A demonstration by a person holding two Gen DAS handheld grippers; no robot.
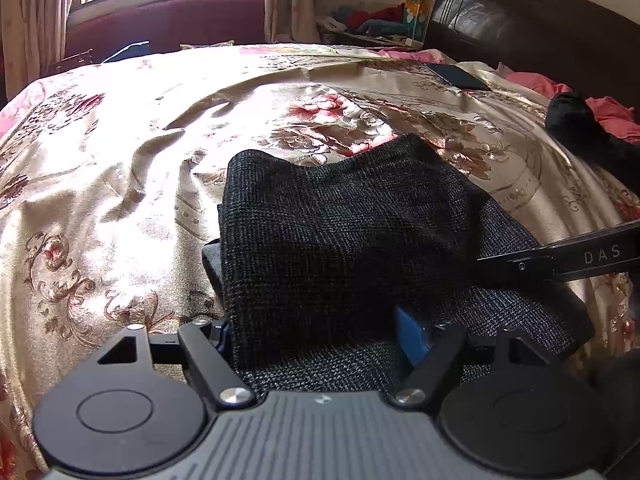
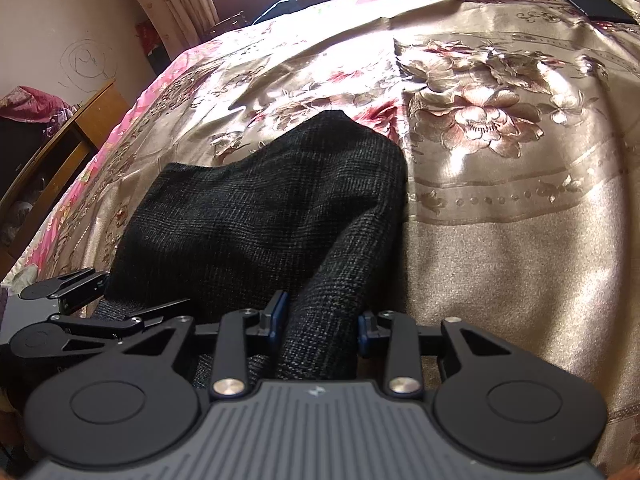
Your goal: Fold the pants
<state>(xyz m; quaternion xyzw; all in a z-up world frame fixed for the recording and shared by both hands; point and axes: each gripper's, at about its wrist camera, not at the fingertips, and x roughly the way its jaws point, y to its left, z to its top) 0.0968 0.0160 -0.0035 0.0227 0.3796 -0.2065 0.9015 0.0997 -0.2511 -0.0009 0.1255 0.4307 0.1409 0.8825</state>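
Observation:
Dark checked pants [image 1: 340, 232] lie folded on the floral bedspread [image 1: 140, 152]. My left gripper [image 1: 318, 332] stands wide at their near edge. The top fold runs between its blue pads [image 1: 414, 336], and the right pad's face still shows bare. My right gripper [image 2: 322, 320] is shut on a bunched ridge of the pants [image 2: 260, 216], which fills the gap between its blue pads [image 2: 280, 312]. One right-gripper finger [image 1: 560, 258] shows against the pants' right side in the left wrist view. The left gripper [image 2: 80, 312] appears at the pants' left edge in the right wrist view.
A dark flat phone [image 1: 456, 76] lies on the bed near the headboard [image 1: 520, 20]. A black garment [image 1: 576, 128] and pink clothes [image 1: 612, 116] sit at the far right. Wooden furniture [image 2: 80, 128] stands beside the bed. Sunlit bedspread [image 2: 500, 160] stretches beyond the pants.

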